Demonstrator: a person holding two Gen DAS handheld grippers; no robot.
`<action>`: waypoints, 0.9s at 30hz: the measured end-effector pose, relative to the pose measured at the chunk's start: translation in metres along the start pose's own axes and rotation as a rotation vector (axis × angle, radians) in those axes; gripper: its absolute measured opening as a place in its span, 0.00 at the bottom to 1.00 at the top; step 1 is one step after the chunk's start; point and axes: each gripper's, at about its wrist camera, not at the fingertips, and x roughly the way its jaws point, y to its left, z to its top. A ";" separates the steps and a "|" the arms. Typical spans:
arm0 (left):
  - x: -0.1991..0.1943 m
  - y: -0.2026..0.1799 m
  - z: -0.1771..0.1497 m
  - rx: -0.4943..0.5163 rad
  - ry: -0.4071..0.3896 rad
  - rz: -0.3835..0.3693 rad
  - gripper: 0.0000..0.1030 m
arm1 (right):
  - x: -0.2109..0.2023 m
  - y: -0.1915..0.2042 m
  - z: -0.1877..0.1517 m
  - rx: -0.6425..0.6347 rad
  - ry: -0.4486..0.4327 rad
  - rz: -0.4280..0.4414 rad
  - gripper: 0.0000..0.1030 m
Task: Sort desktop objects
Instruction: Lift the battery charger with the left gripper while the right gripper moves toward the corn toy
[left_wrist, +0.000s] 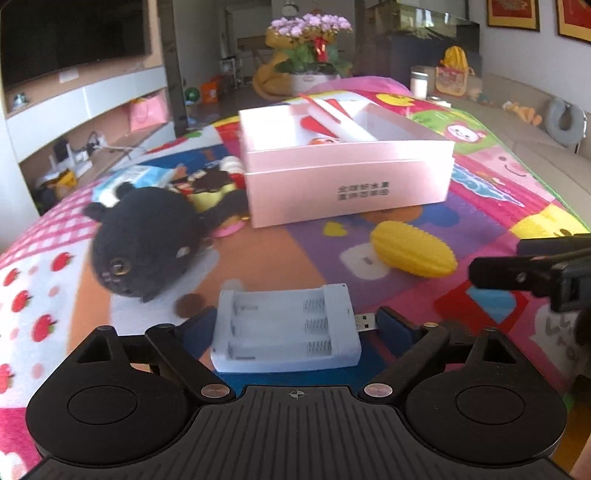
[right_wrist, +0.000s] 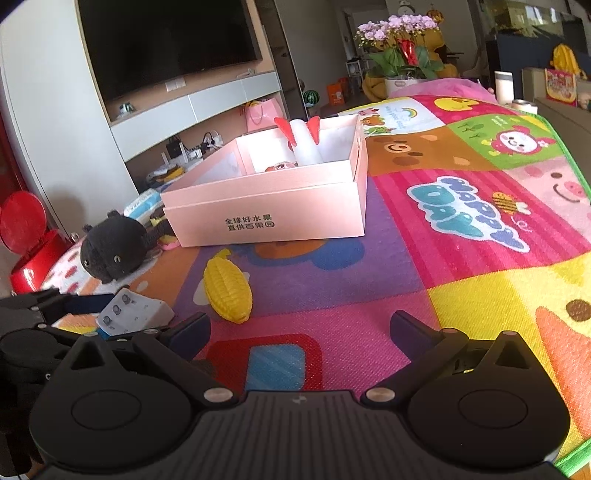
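A white battery charger (left_wrist: 284, 332) with a USB plug lies on the colourful mat between the fingers of my left gripper (left_wrist: 295, 325). The jaws stand wide and the right pad is clear of the charger's body, with only the plug reaching toward it. From the right wrist view the charger (right_wrist: 135, 314) lies beside the left gripper (right_wrist: 37, 314). A yellow toy corn (left_wrist: 413, 254) (right_wrist: 228, 291) lies ahead on the mat. My right gripper (right_wrist: 301, 328) hovers open over the mat, nothing between its fingers. The pink box (left_wrist: 347, 184) (right_wrist: 266, 218) stands farther back and holds a white roll and red items.
A black plush toy (left_wrist: 144, 240) (right_wrist: 110, 253) lies left of the box, with more small toys and a blue pack (left_wrist: 136, 177) behind it. The right gripper (left_wrist: 517, 273) juts in at the right edge. A red bin (right_wrist: 26, 243) stands on the floor to the left.
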 end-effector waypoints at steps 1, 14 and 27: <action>-0.003 0.004 -0.002 -0.004 -0.003 0.005 0.92 | 0.000 0.000 0.000 -0.001 0.001 0.001 1.00; -0.012 0.028 -0.013 -0.125 -0.021 0.003 0.97 | 0.033 0.043 0.016 -0.251 0.037 -0.346 1.00; -0.014 0.031 -0.015 -0.146 -0.039 -0.003 0.97 | 0.042 0.072 0.024 -0.380 0.046 -0.118 0.82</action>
